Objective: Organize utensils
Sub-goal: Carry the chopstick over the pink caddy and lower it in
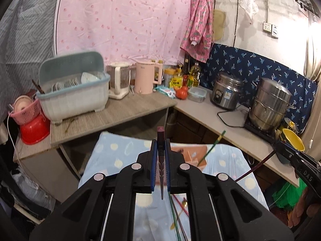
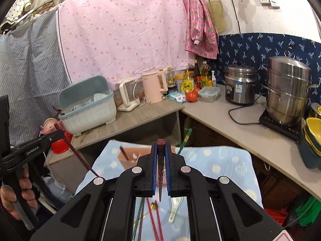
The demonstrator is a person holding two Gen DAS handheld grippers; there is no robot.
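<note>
The left gripper (image 1: 160,140) has its fingers (image 1: 154,160) clenched on a dark maroon chopstick (image 1: 160,134), whose blunt end sticks out past the tips while its thin point hangs back under the gripper. The right gripper (image 2: 161,143) grips a second dark chopstick (image 2: 161,142) the same way, fingers (image 2: 153,164) pressed tight against it. In the right wrist view the left gripper shows at the left edge, carried by a hand (image 2: 12,196), with its chopstick slanting down across the frame. Both grippers are held above a small table covered in a pale blue cloth (image 1: 120,152) with light spots. On that cloth stands a pinkish box (image 2: 128,158) with a chopstick leaning in it; a green stick (image 1: 212,148) leans at its far side. Nearer, on the cloth, lie red sticks (image 2: 154,217), a green one and a white spoon (image 2: 175,208). Beyond, a grey worktop (image 1: 120,114) carries a dish rack (image 1: 74,96), a pink kettle (image 1: 145,78) and bottles; the adjoining worktop holds a rice cooker (image 1: 226,92) and a steel steamer pot (image 1: 270,104)
</note>
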